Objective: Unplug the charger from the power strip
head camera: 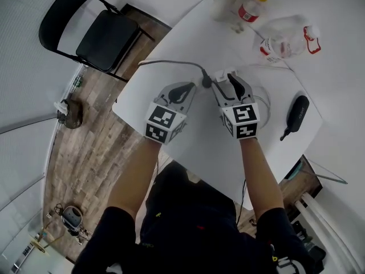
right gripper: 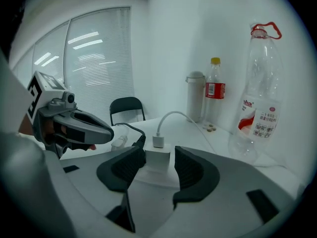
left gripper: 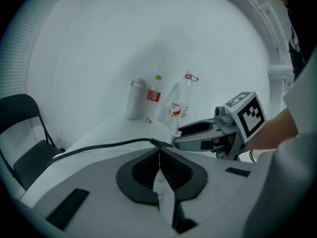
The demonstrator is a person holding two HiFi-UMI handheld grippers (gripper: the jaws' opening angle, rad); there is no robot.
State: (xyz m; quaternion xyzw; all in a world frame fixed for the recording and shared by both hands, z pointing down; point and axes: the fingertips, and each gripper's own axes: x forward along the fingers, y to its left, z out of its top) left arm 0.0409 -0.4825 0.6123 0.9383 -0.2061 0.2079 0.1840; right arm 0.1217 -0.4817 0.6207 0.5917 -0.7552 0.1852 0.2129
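- Head view: on the white table, the left gripper and right gripper lie side by side, pointing away from the person. The white charger shows just past the right gripper's tips. A black cable runs in from the left. A black chair stands beside the table.
- Left gripper view: the left gripper has its jaws pressed together with nothing between them. The black cable crosses just ahead of its tips, and the right gripper lies to the right.
- Right gripper view: the right gripper has its jaws spread wide. The charger stands upright between them on the power strip, with a gap on its right side, so it is not gripped. A white cable enters the charger's top.
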